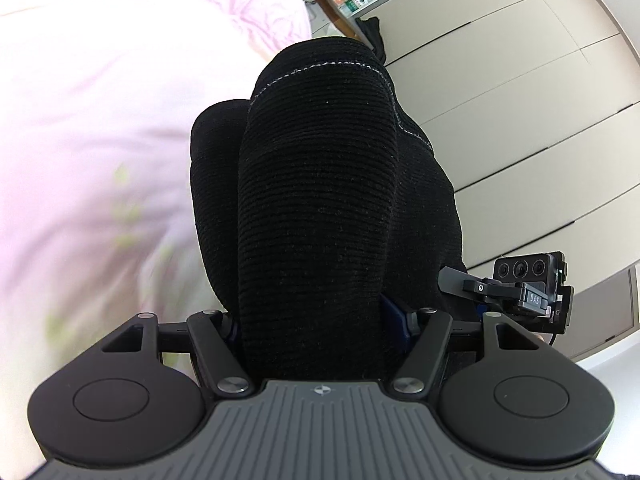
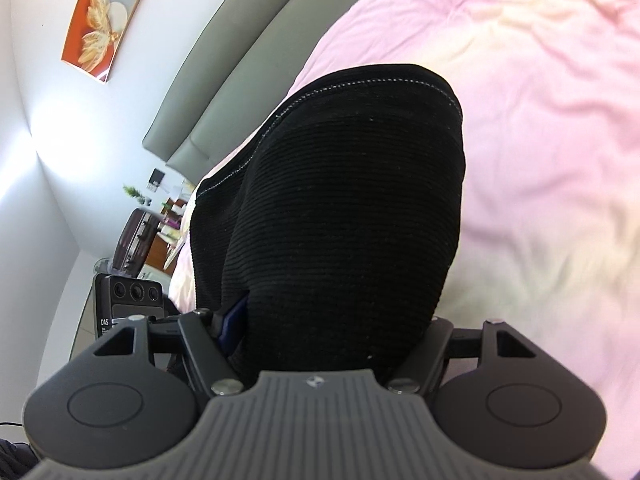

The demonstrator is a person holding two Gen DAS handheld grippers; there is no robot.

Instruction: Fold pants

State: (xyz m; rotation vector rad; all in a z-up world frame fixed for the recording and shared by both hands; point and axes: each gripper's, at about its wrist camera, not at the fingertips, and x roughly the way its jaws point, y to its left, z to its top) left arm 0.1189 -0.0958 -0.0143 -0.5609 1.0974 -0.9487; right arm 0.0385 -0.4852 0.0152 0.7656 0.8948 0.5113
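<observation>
Black ribbed pants (image 1: 320, 184) fill the middle of the left wrist view, a thick bunch with a pale stitched seam across the top. My left gripper (image 1: 316, 272) is shut on this bunch; the cloth drapes over both fingers and hides them, apart from a blue pad (image 1: 394, 316) pressed against it. In the right wrist view the same black pants (image 2: 340, 208) are bunched in my right gripper (image 2: 332, 280), also shut, with a blue pad (image 2: 234, 320) against the cloth. Both hold the fabric over a pink bed sheet (image 2: 540, 140). The two grippers are side by side.
The pink sheet (image 1: 100, 120) lies left of the left gripper, and cream wardrobe doors (image 1: 520, 100) stand to its right. A grey padded headboard (image 2: 224, 80), a framed picture (image 2: 100, 20) and a cluttered side table (image 2: 160, 216) sit beyond the right gripper.
</observation>
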